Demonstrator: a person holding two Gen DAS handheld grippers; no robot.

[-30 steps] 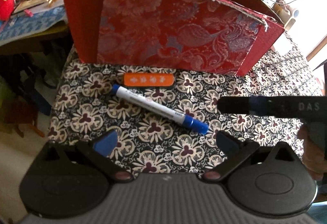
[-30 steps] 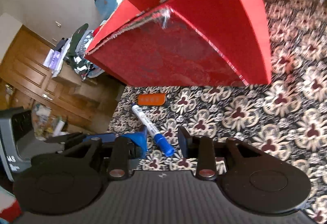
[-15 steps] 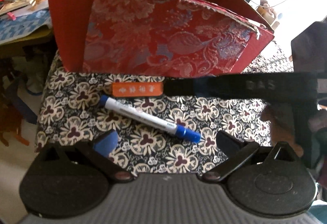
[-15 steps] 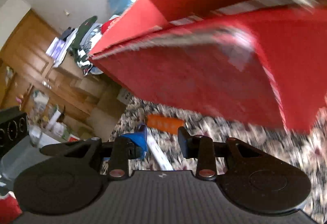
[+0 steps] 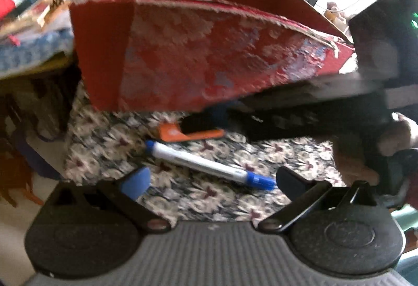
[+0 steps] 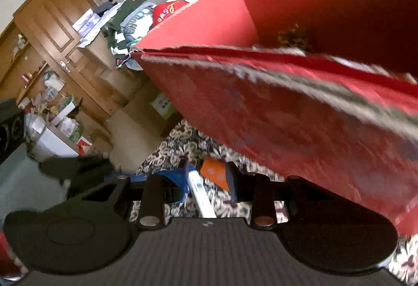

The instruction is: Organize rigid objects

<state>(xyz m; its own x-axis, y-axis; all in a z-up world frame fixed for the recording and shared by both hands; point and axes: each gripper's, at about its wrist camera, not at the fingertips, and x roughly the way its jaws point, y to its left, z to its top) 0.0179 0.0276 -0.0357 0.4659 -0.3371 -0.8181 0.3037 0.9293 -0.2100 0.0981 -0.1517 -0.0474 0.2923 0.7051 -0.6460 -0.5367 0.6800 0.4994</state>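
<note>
Your left gripper (image 5: 211, 179) hangs jaws spread above the white marker with blue cap (image 5: 209, 165) on the floral-patterned tablecloth (image 5: 109, 147) | your right gripper (image 6: 206, 179), jaws parted, reaches the flat orange plastic tag (image 6: 215, 174) | the tag lies just before the red brocade cardboard box (image 5: 198, 51), beside the marker.

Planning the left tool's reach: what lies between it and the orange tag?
In the left wrist view, the blue-capped marker lies on the floral cloth between the left tool and the orange tag.
</note>
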